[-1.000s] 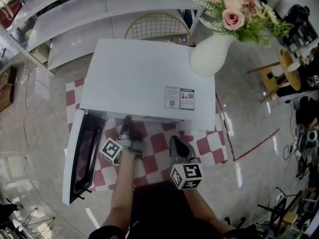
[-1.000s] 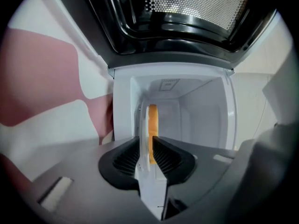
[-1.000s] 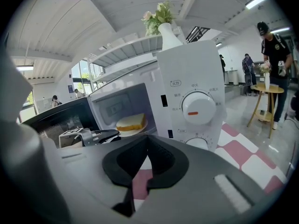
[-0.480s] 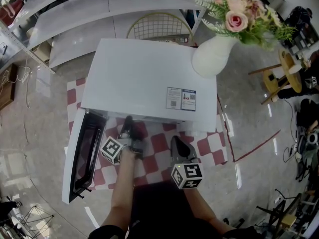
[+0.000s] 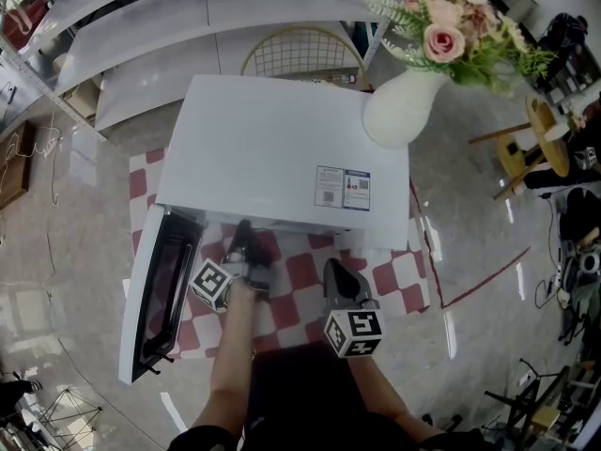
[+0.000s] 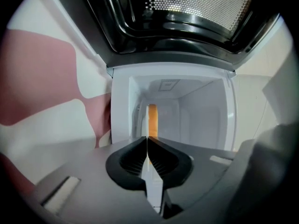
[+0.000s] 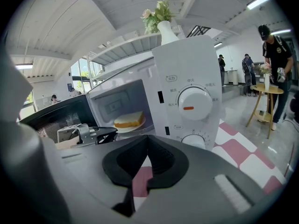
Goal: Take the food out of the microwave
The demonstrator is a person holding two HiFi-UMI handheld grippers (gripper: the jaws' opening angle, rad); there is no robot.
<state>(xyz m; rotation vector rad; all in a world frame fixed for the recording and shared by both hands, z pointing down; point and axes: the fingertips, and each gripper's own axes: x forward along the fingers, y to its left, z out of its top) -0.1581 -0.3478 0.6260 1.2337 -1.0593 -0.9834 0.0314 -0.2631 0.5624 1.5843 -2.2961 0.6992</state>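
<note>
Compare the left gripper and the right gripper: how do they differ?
The left gripper reaches into the microwave opening, while the right gripper hangs outside, in front of the controls. The left gripper appears shut on the plate rim, while the right gripper is shut on nothing. Both have closed jaws.

The top of the white box-shaped microwave (image 5: 282, 148) hides its cavity from the head view; at the left hand-held gripper's (image 6: 147, 138) twelve o'clock, only an orange food sliver (image 6: 152, 119) shows.
</note>
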